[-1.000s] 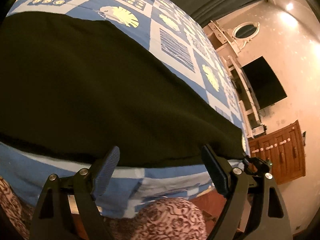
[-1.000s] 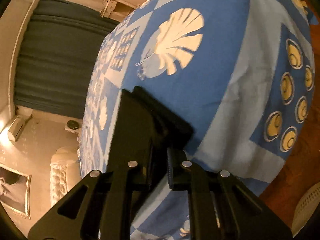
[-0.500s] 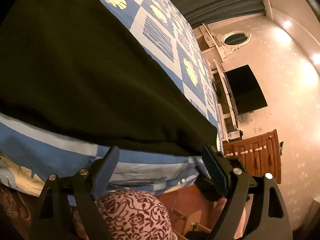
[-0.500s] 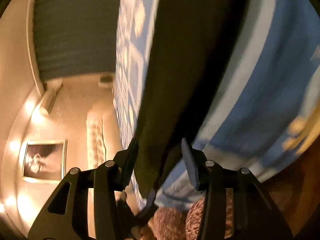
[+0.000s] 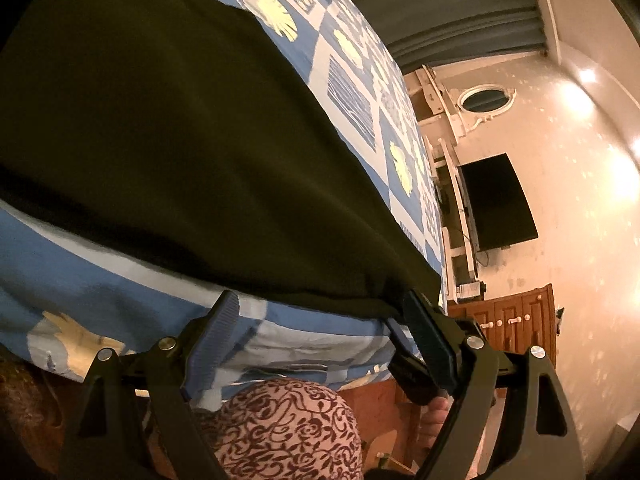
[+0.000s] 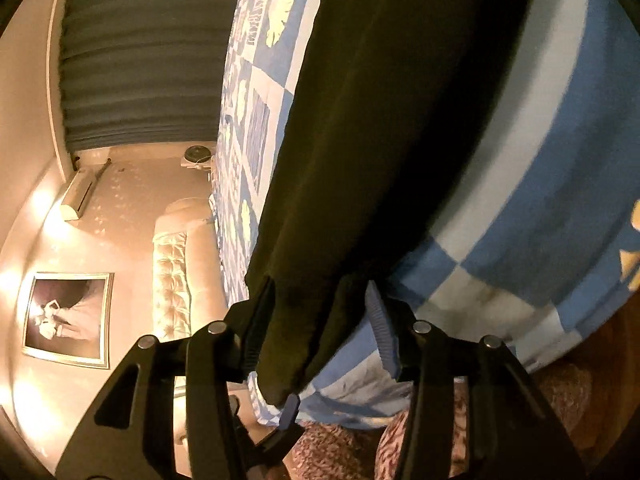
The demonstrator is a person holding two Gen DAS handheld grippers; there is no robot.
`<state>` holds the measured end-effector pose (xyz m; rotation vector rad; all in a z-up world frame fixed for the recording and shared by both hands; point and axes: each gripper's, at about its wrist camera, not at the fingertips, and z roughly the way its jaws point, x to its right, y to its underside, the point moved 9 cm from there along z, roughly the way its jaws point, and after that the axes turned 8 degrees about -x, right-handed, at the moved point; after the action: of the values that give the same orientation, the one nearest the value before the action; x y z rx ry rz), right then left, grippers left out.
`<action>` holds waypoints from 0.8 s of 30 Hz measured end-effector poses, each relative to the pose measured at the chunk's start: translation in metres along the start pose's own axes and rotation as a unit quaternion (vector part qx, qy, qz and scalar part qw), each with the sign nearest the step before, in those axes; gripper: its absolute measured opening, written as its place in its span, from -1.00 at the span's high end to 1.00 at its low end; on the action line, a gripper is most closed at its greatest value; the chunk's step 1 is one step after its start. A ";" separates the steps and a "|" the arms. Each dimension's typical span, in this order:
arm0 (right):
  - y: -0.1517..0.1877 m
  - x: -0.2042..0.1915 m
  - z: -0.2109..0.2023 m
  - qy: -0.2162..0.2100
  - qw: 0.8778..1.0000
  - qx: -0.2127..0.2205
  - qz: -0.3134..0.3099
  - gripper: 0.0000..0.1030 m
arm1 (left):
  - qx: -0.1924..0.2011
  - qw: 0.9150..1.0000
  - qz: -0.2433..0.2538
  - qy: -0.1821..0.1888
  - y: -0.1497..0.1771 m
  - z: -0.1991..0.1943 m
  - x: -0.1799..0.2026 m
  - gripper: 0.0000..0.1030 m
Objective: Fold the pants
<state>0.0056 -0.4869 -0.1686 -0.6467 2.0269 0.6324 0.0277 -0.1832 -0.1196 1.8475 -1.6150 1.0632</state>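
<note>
Dark pants (image 5: pixel 168 132) lie spread flat on a blue and white shell-patterned bedspread (image 5: pixel 80 280), reaching its near edge. My left gripper (image 5: pixel 320 340) is open just below the pants' near hem, its fingers (image 5: pixel 430 340) apart and holding nothing. In the right wrist view the pants (image 6: pixel 380 120) hang over the bed edge between the fingers of my right gripper (image 6: pixel 320 324), which is open around the cloth's corner. The left gripper's finger (image 6: pixel 288 408) shows just below that corner.
The person's patterned knee (image 5: pixel 288 428) is below the left gripper. A cushioned headboard (image 6: pixel 172 280) and a framed picture (image 6: pixel 66 316) are left. A TV (image 5: pixel 496 204), a wooden cabinet (image 5: pixel 516 320) and dark curtains (image 5: pixel 440 4) stand beyond the bed.
My right gripper opened and swung from the bare bedspread to the pants' corner, jaws now wider around it. My left gripper stayed open at the near hem, shifting slightly.
</note>
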 end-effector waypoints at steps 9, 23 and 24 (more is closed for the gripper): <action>-0.001 -0.010 -0.006 -0.027 0.999 0.009 0.019 -0.01 | 0.013 1.000 -0.015 -0.005 -0.006 -0.011 -0.014 -0.61; -0.021 -0.004 0.013 0.002 1.000 0.024 -0.009 -0.03 | 0.021 1.000 0.009 -0.015 -0.016 -0.022 -0.014 -0.61; -0.021 -0.008 0.016 0.003 1.000 0.024 -0.019 -0.03 | 0.022 1.000 0.008 -0.016 -0.017 -0.023 -0.014 -0.61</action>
<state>0.0324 -0.4901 -0.1735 -0.6586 2.0230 0.5588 0.0387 -0.1539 -0.1148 1.8928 -1.6389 1.0887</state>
